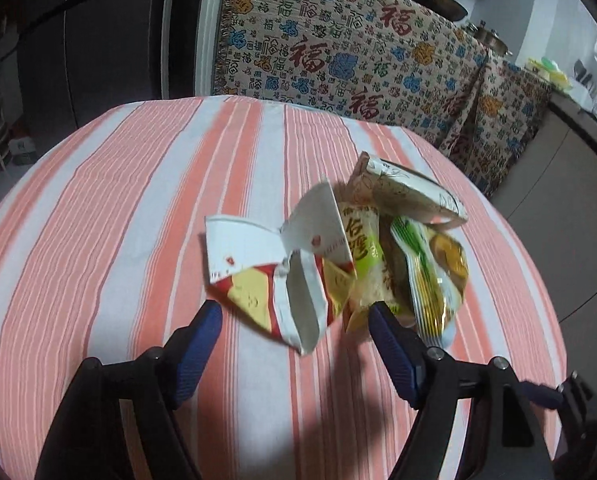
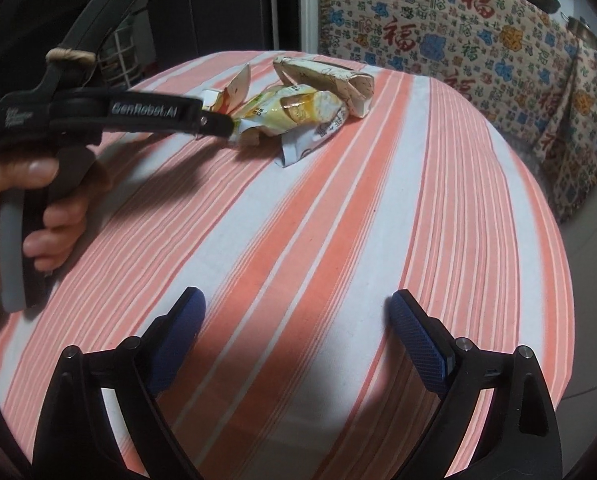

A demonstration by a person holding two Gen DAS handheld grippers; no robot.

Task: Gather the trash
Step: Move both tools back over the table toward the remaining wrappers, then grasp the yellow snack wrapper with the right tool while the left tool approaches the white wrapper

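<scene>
A round table (image 1: 118,208) with a cloth of orange and white stripes fills both views, and behind it hangs a patterned blanket (image 1: 338,44) with red and blue characters. The trash is one loose pile of wrappers (image 1: 334,256) that lies on the cloth, toward the far side of the table as the right wrist camera shows it (image 2: 294,108). The pile is longer than it is wide: in the left wrist view it runs from a torn white and red packet (image 1: 270,280) on the left, across a yellow-green snack bag (image 1: 426,276), to a folded cream paper wrapper (image 1: 410,192) at the back right. The left gripper (image 1: 294,312) is clearly the nearer one. It points down at the pile, its jaws are spread and hold nothing, and the near edge of the white and red packet lies just between the two blue pads; the right pad (image 1: 390,344) seems to be just beside the bottom of the snack bags, but I cannot tell if it touches them. So the pile lies straight ahead of this claw and across its opening, which I judge a good line for a pinch on the near packet. The right gripper (image 2: 296,308) is also wide open and empty, over bare cloth, well apart from the pile, which lies ahead of it and to its left. From there the left tool and the person's hand (image 2: 38,216) on its handle stand between it and the wrappers, so the left hand has the shorter way.
</scene>
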